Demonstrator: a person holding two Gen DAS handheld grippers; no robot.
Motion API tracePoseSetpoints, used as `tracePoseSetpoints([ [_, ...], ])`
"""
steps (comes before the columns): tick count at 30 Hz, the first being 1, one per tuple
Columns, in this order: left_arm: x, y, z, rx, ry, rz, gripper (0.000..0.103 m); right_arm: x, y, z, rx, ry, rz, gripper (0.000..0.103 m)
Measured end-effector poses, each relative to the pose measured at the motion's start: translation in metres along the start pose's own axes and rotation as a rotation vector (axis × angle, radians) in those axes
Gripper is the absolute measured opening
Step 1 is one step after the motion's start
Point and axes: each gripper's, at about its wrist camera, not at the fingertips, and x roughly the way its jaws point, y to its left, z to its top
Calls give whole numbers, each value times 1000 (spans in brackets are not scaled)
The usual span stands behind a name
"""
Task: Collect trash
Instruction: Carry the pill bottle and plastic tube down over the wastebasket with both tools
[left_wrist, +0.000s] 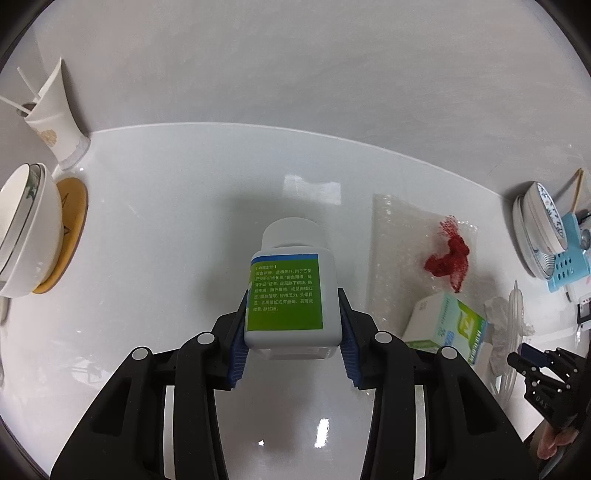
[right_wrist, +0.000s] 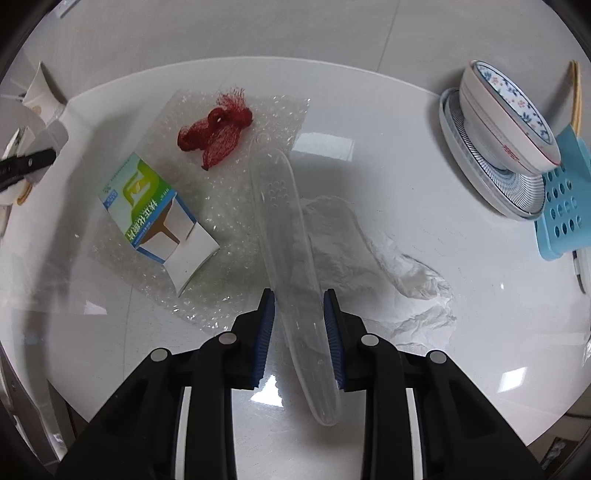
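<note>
My left gripper (left_wrist: 291, 332) is shut on a white medicine bottle (left_wrist: 290, 288) with a green label, gripped near its base and held above the white table (left_wrist: 184, 206). My right gripper (right_wrist: 299, 321) is shut on a long clear plastic case (right_wrist: 280, 206), its blue pads against both sides. On the table lie a green and white medicine box (right_wrist: 155, 218), a red mesh net (right_wrist: 216, 129) on bubble wrap (right_wrist: 229, 184), and crumpled white tissue (right_wrist: 369, 251). In the left wrist view the right gripper (left_wrist: 532, 369) shows at the right edge beside the box (left_wrist: 450, 325).
Stacked bowls (left_wrist: 29, 236) sit on a wooden coaster (left_wrist: 74, 236) at the left, with a paper cup (left_wrist: 55, 118) behind them. At the right stand patterned bowls on a plate (right_wrist: 509, 122), a blue perforated holder (right_wrist: 561, 206) and chopsticks (right_wrist: 574, 92).
</note>
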Motion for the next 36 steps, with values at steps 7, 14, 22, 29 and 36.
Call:
tracePoseSetpoints([
  [7,-26,-11,-17,27,-34,-12,41,-22,-18,-11,106,-51,33,26],
  [14,-45,-24,-43,52,-50,-25,41,-50,-35,-29,204,-113,72,26],
  [22,-59,-46,-79,87,-48,-35,41,-71,-33,-56,243,-156,87,26],
  [29,-71,-65,-106,113,-47,-38,41,-87,-27,-78,235,-195,72,26],
  [36,-81,-79,-131,121,-41,-34,41,-98,-24,-99,230,-212,53,26],
])
